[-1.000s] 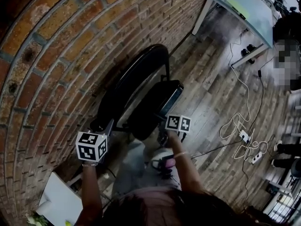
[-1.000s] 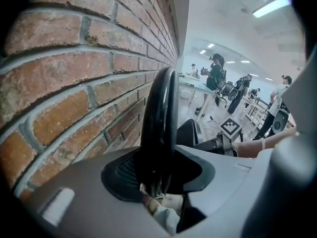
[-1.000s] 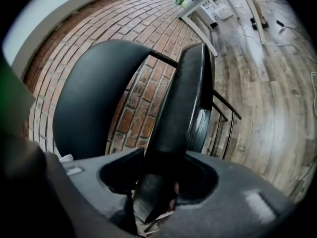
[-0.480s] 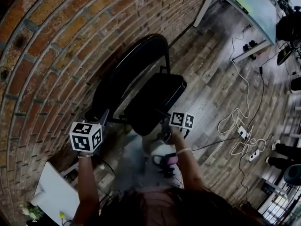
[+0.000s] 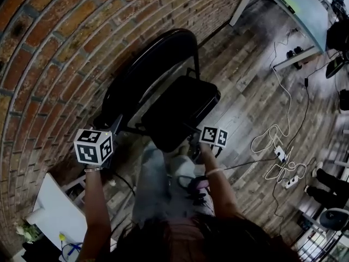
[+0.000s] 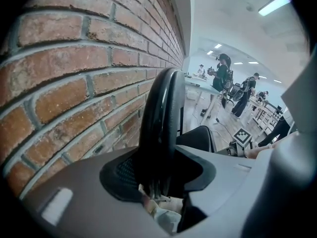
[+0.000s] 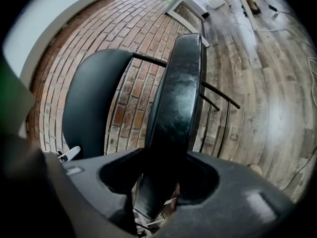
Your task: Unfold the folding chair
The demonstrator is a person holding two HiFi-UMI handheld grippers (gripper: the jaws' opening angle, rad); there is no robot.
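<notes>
At far left: brick wall [image 5: 49, 53], running the full height of the head view. A white surface [image 5: 54, 214] sits at its foot, near the lower corner.

Item, left gripper [image 6: 159, 176]: held in the person's left hand, close to the wall. Its jaws have just been opening a little, yet they sit fairly wide around the near edge of the backrest [image 5: 143, 72]. In the left gripper view that edge fills the gap, with the pads against it.

Item, folding chair [image 5: 163, 91]: black, standing on the wood floor [image 5: 245, 91] just beside the wall and partly opened. The backrest is on the wall side. The seat [image 5: 182, 111] is swung away from it and tilted, with the frame's rods showing between the two parts.

Item, right gripper [image 7: 159, 180]: at the seat's near edge, directly in front of the person. The jaws are clamped on that edge at a wide setting, and the padded seat stands edge-on between them.

Further right: white cables and a power strip [image 5: 281, 155] lying on the floor, well apart from the chair.

Top right corner: a pale table [image 5: 294, 4].
</notes>
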